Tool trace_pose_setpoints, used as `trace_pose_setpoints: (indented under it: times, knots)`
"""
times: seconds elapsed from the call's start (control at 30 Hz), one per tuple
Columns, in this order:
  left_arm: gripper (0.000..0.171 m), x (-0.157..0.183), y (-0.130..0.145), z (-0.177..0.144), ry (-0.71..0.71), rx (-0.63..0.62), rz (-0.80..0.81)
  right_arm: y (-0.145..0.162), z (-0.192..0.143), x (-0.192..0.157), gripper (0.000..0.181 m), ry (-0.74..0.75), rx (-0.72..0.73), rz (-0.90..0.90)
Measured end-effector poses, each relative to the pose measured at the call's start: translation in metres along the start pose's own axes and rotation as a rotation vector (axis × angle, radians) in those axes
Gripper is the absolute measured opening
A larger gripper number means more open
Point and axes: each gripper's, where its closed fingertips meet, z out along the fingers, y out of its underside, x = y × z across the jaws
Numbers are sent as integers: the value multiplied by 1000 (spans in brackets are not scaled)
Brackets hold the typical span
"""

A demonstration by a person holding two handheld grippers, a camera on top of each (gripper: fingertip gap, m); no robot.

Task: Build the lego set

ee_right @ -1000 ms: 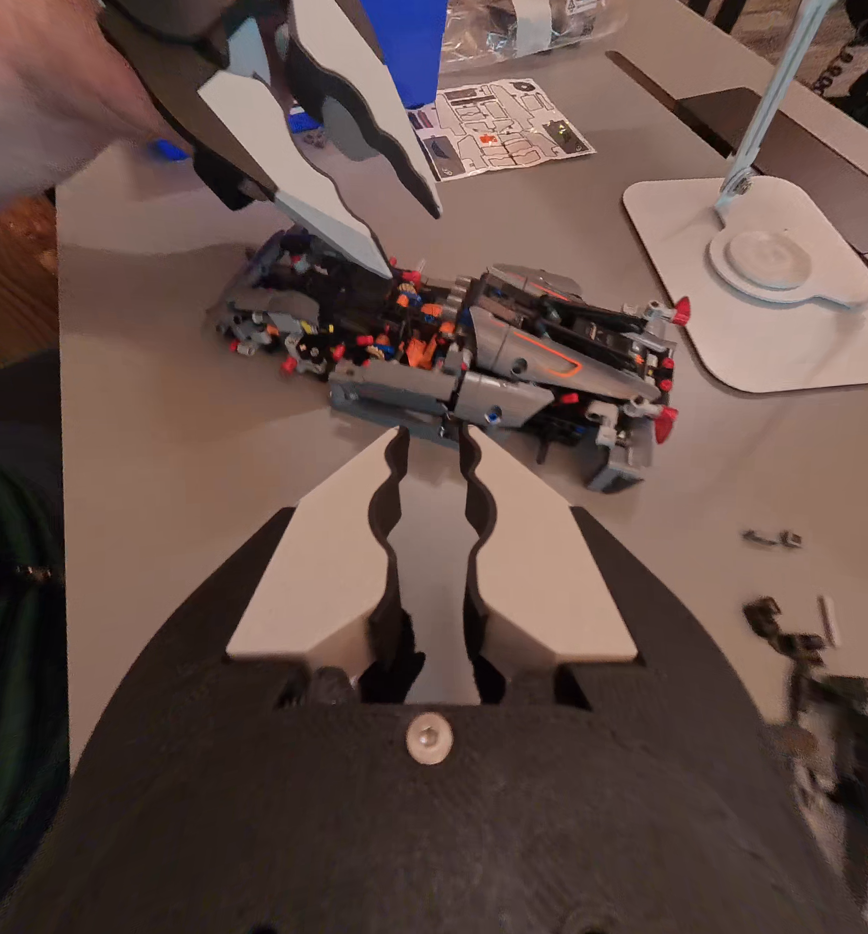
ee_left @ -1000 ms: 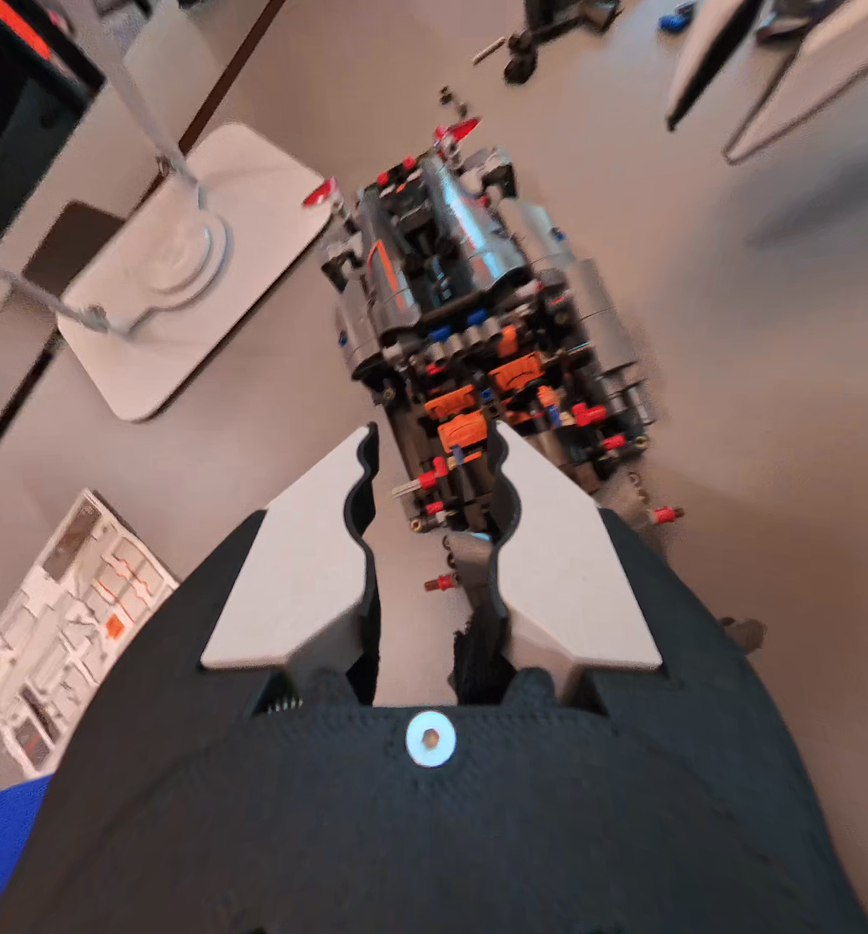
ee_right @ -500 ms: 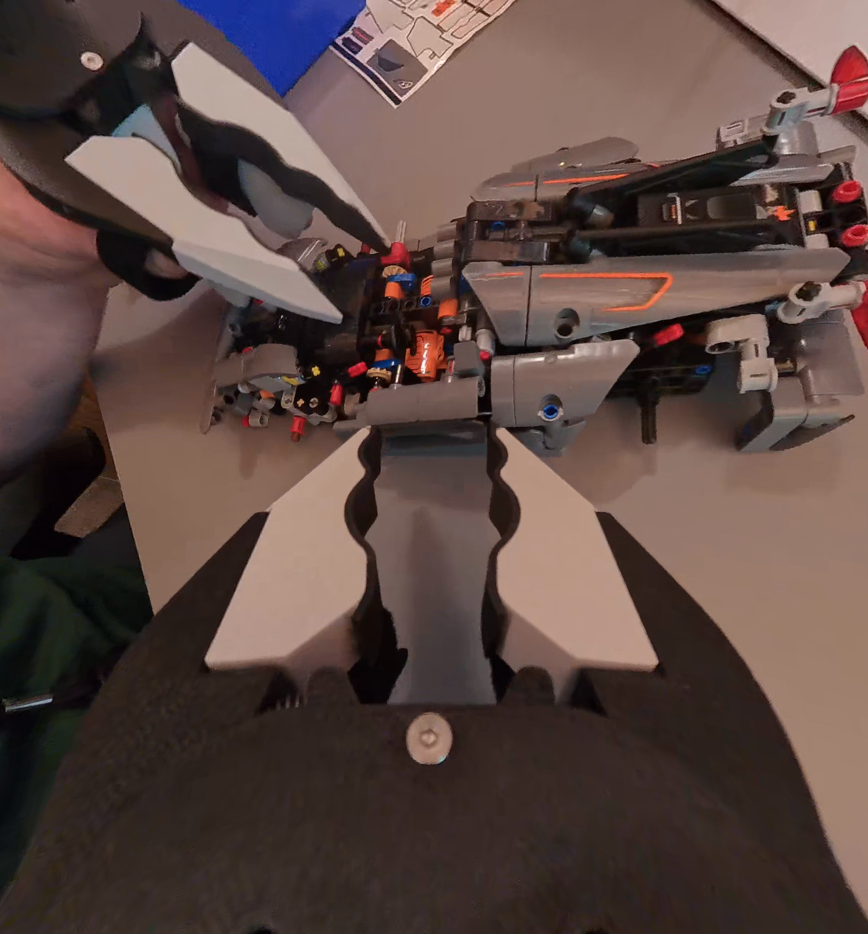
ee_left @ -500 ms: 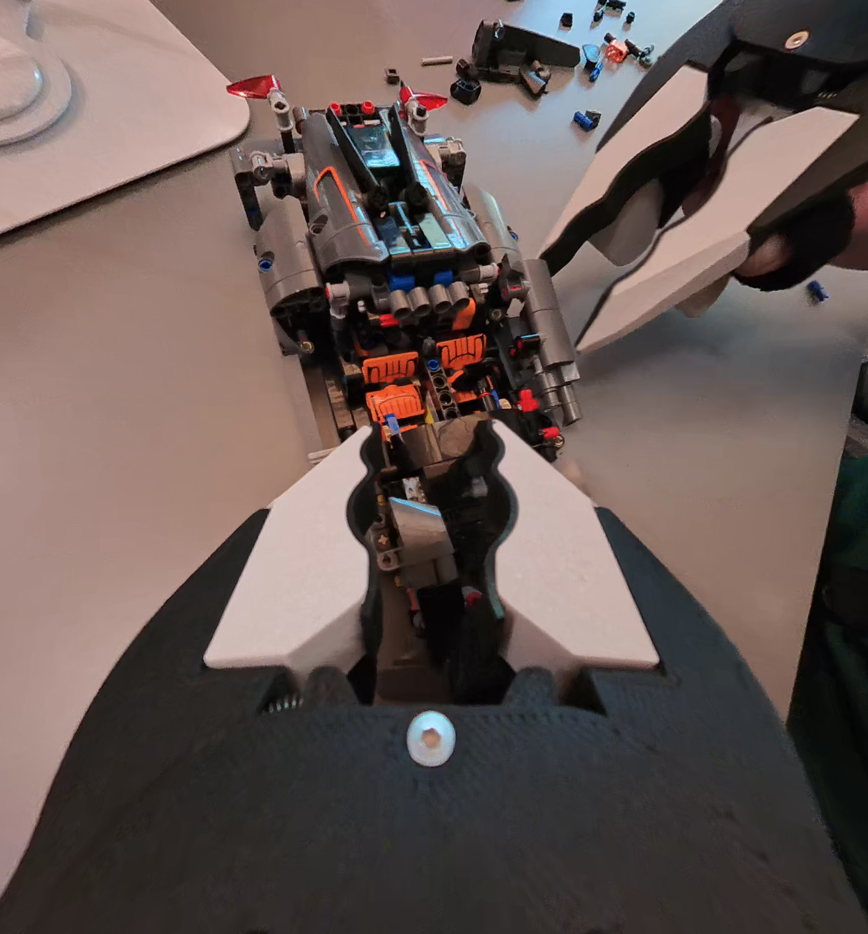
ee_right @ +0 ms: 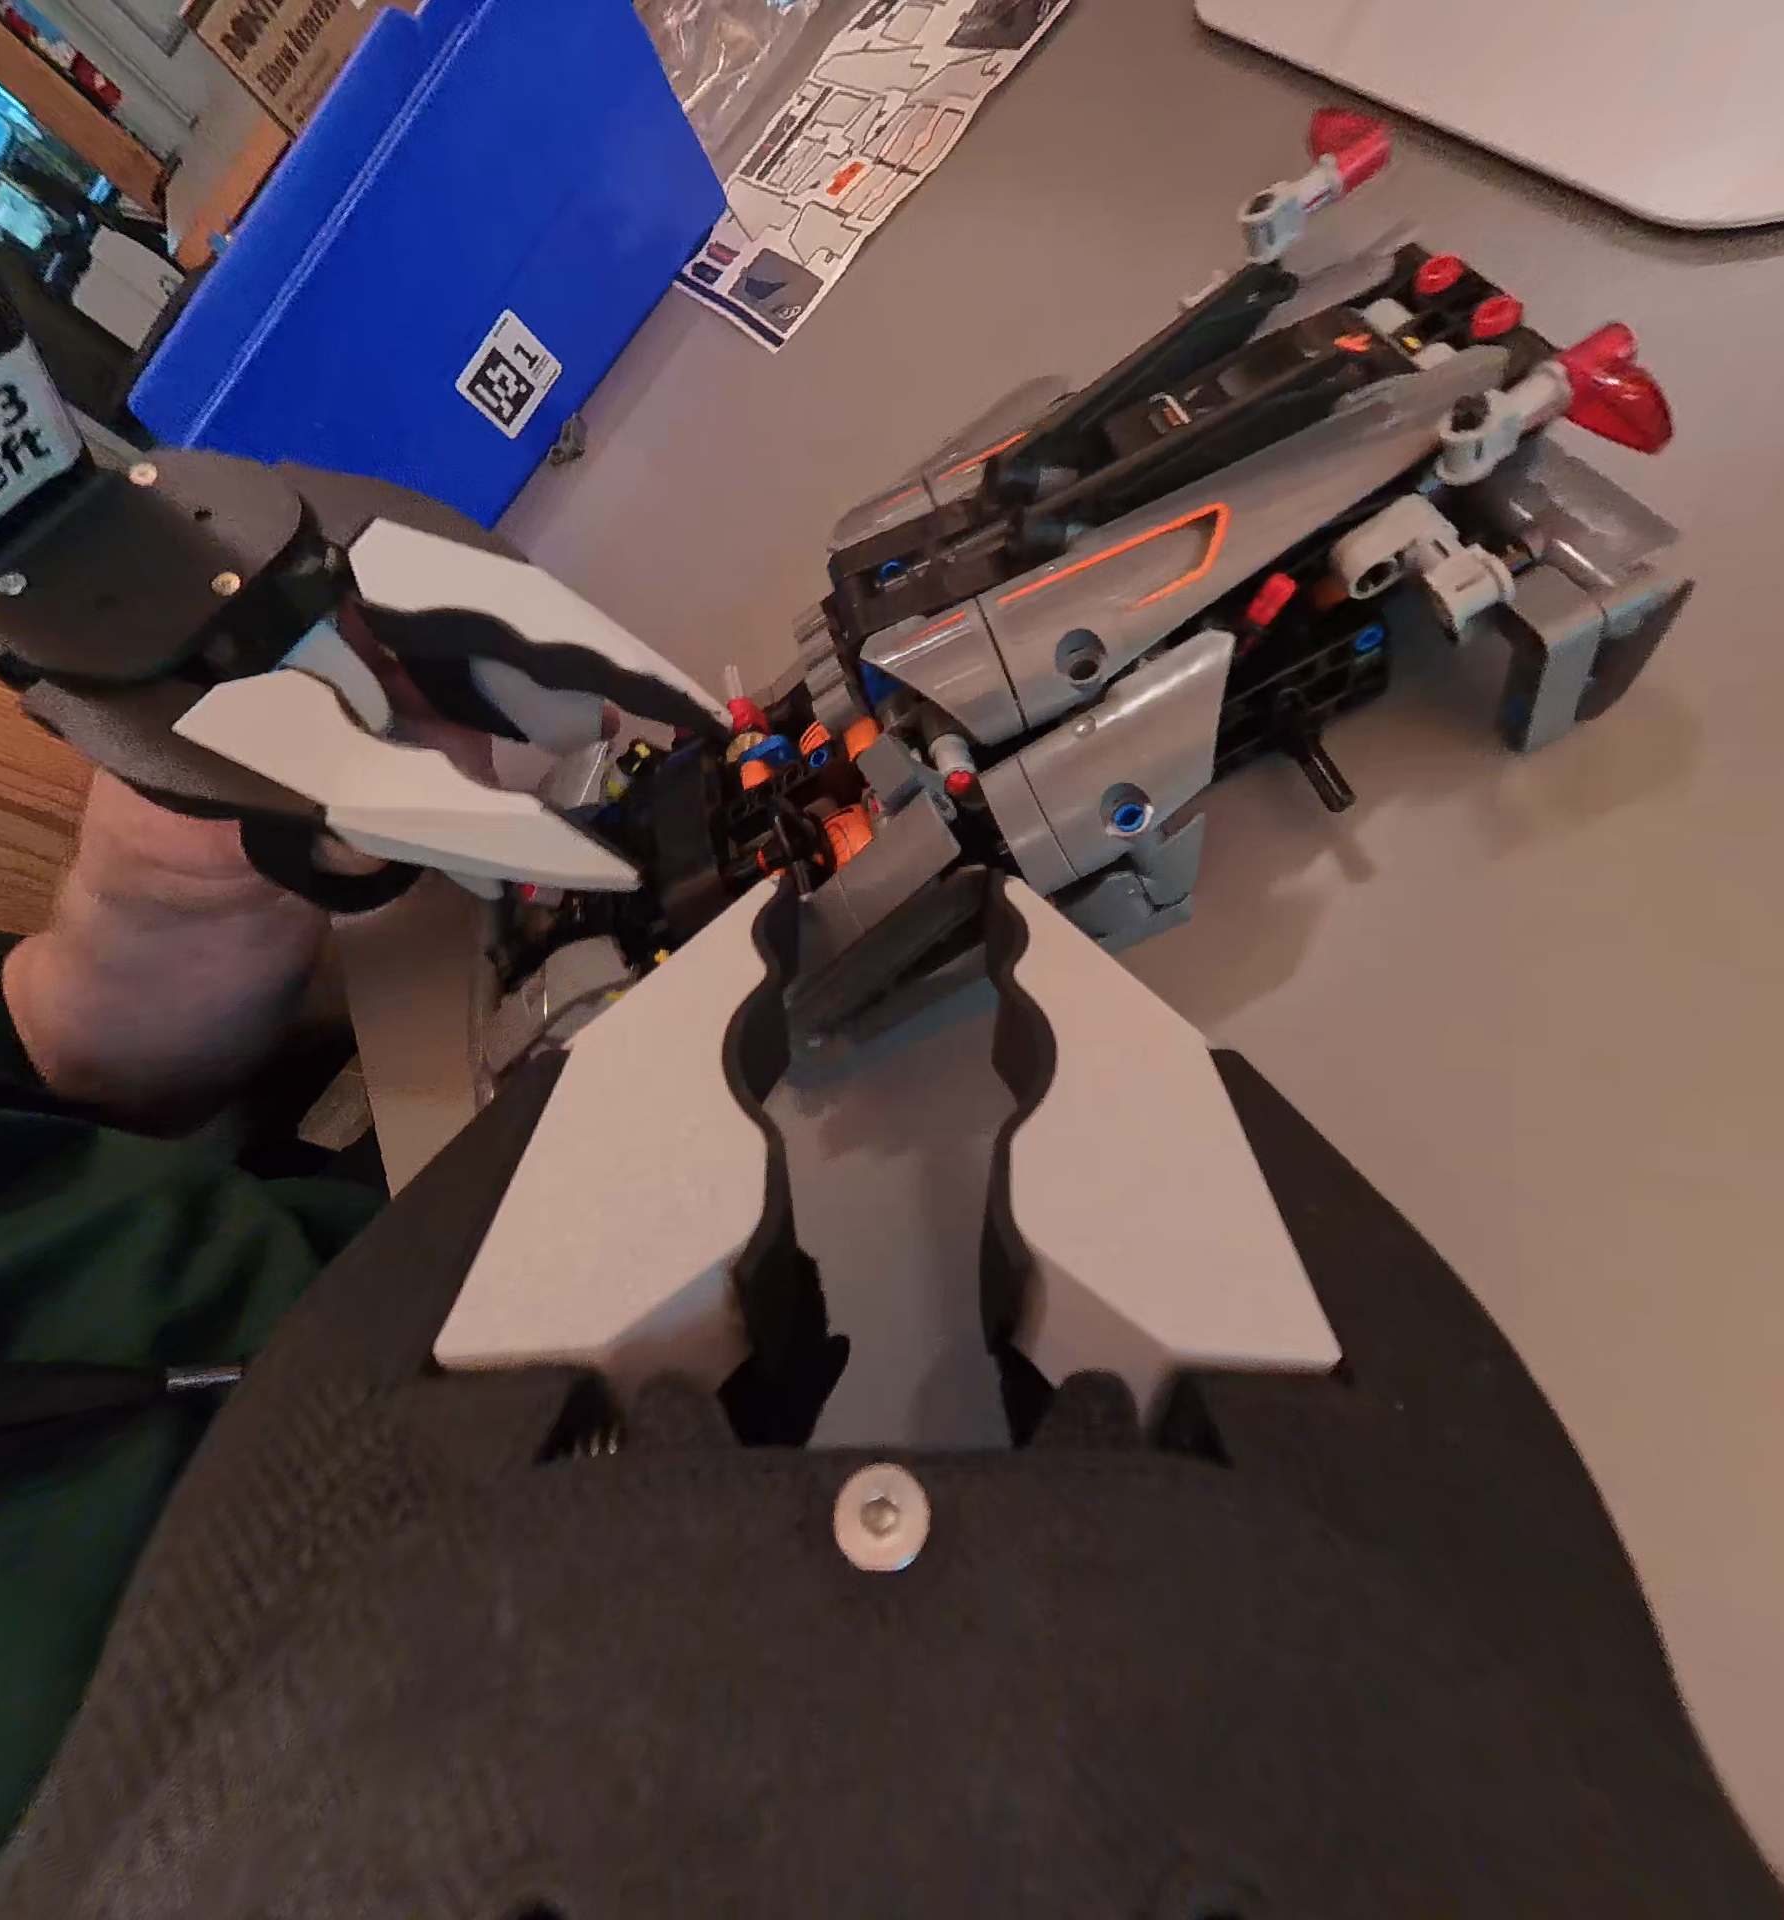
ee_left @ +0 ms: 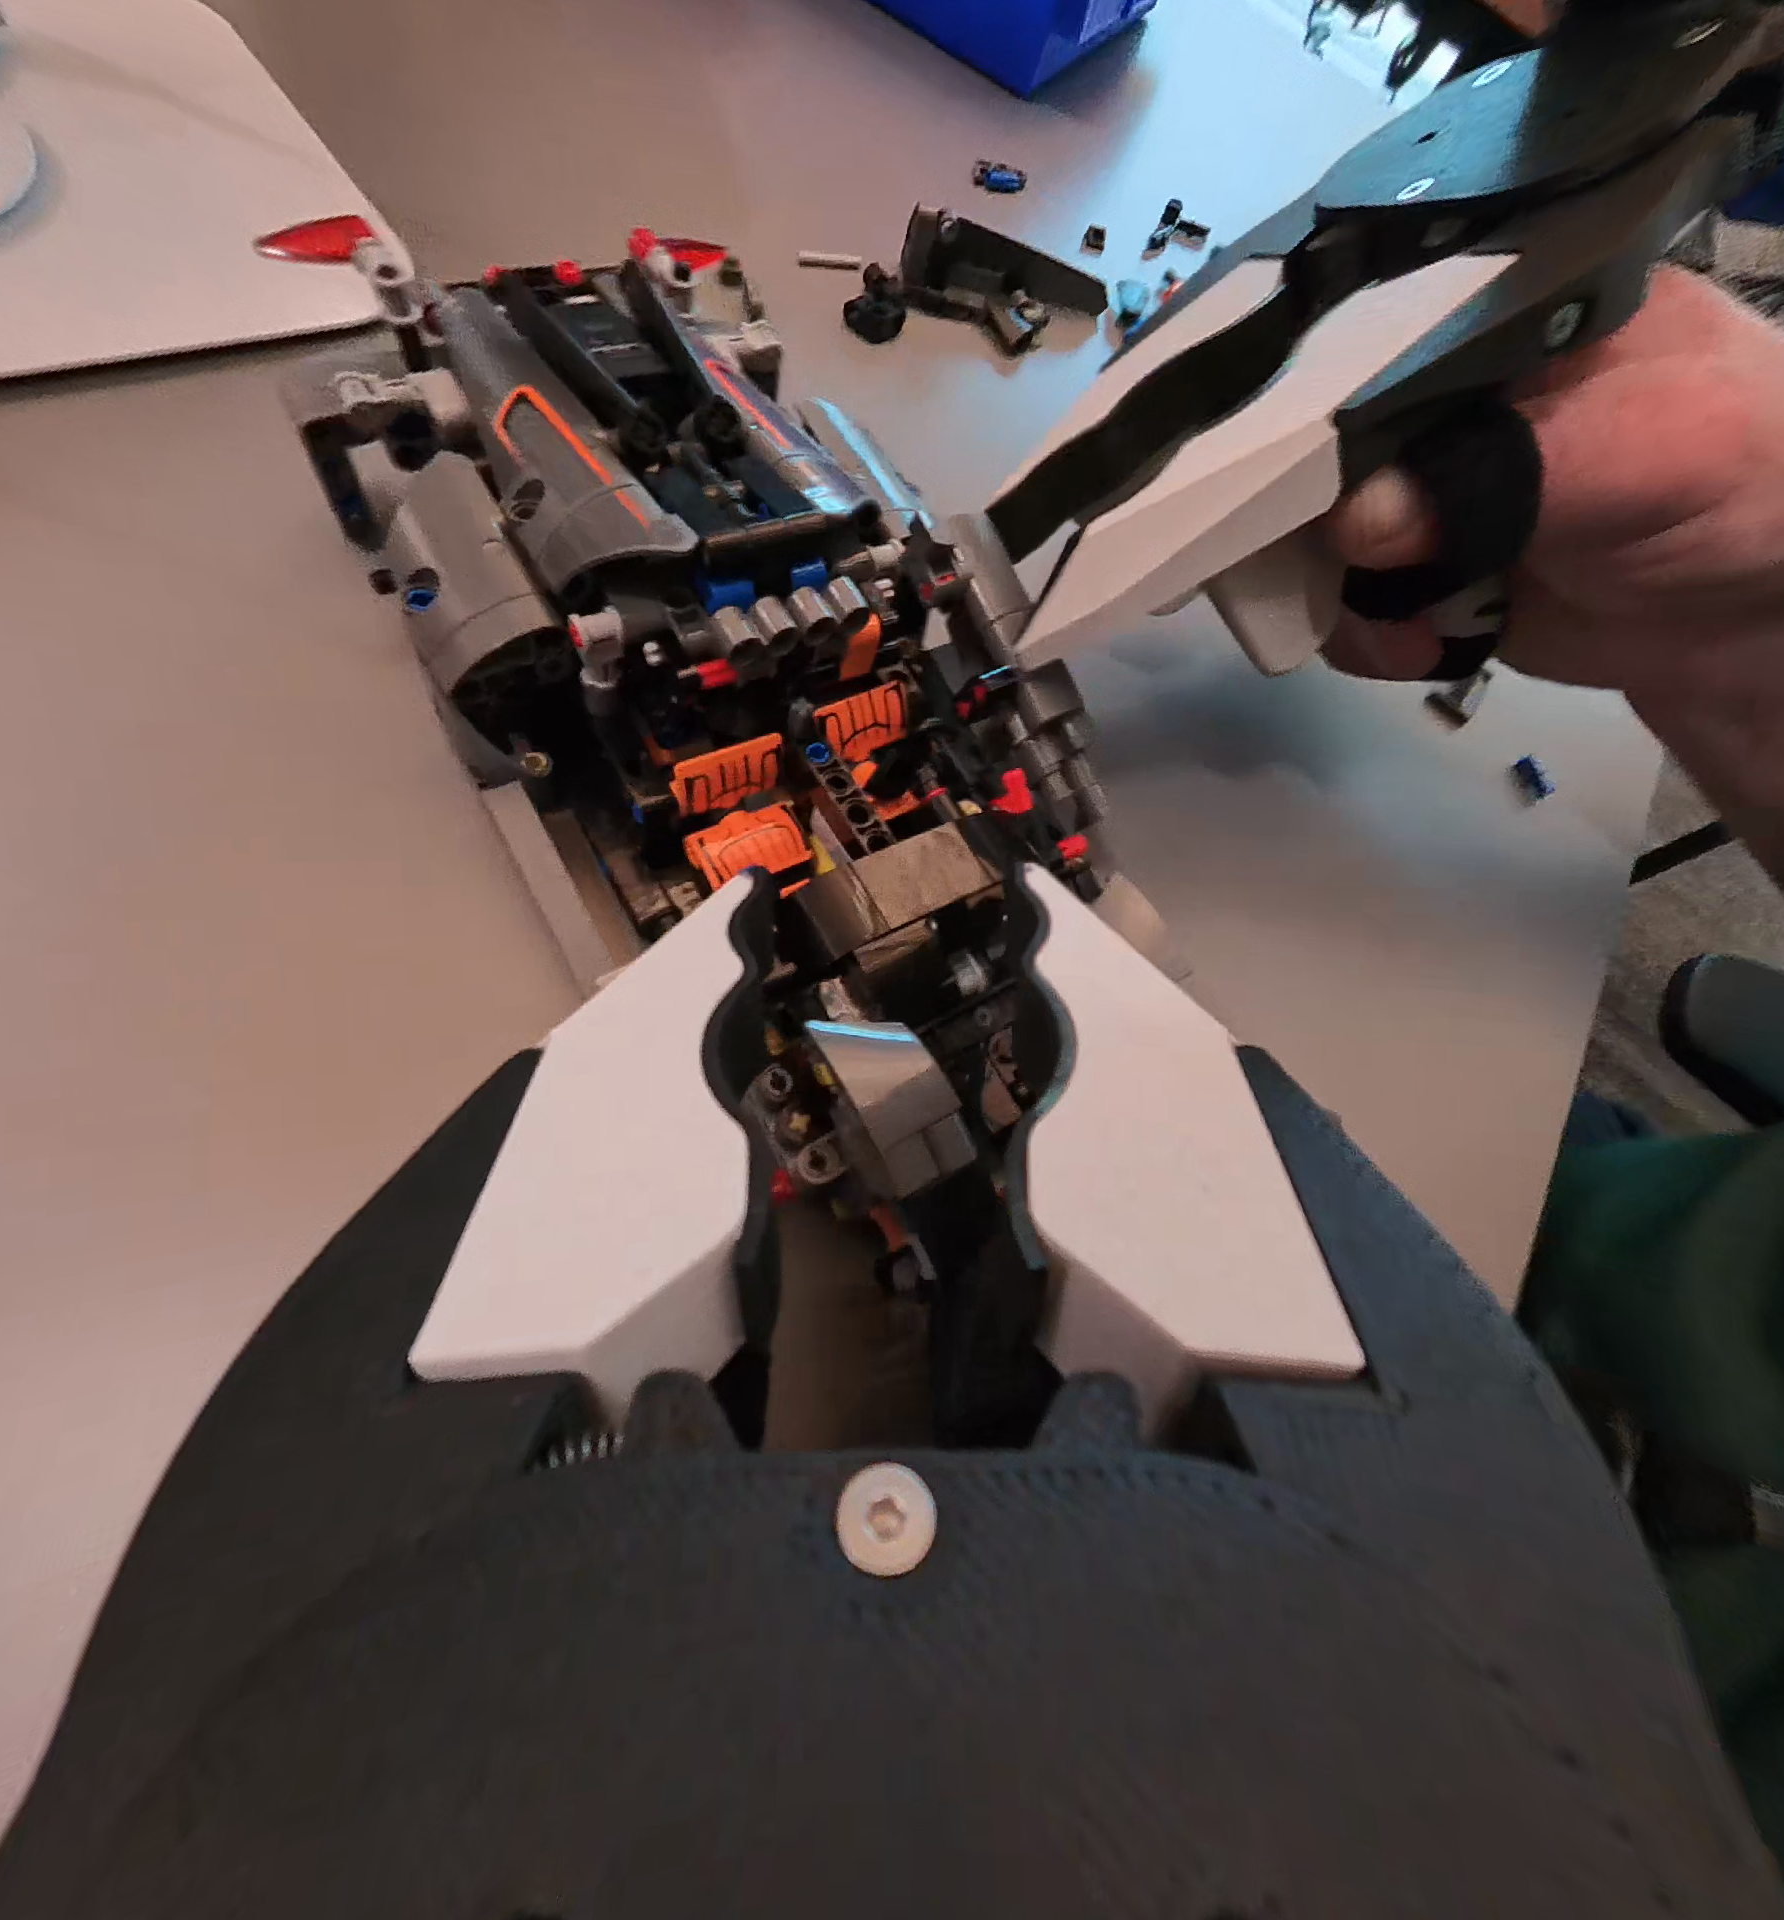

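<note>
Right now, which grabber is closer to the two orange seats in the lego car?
Left. The left gripper straddles the car's nose just in front of the orange seats; the right gripper sits at the lego car's side panel, farther off.

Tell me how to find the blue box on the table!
Start at the big grey and orange lego car in the middle of the grey table. Behind the left gripper stands the blue box, beside a printed sheet. It alone is big, plain and bright blue.

Probably an office or lab: grey table (ee_right: 1490, 1039), blue bin (ee_right: 431, 239) (tagged), white stand base (ee_left: 88, 208).
</note>
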Motion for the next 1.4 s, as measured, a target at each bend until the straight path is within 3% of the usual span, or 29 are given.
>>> trace_pose_setpoints:
  times: [0.17, 0.3, 0.6, 0.87, 1.07, 1.4]
  knots:
    - [49, 35, -8, 21, 70, 51, 3, 2, -11, 16, 31, 1, 11, 41]
    - [40, 45, -13, 19, 152, 73, -14, 3, -15, 18, 29, 12, 7, 42]
    - [36, 9, -18, 4, 56, 94, 75, 0, -24, 11, 26, 37, 51, 10]
    - [36, 2, -11, 10, 44, 63, 67, 4, -37, 1, 24, 49, 102, -13]
    - [36, -3, -16, 10, 33, 62, 73, 14, -45, -16, 30, 14, 77, -178]
    - [38, -5, -28, 20, 51, 31, 154, -6, -59, -22, 38, 14, 178, -236]
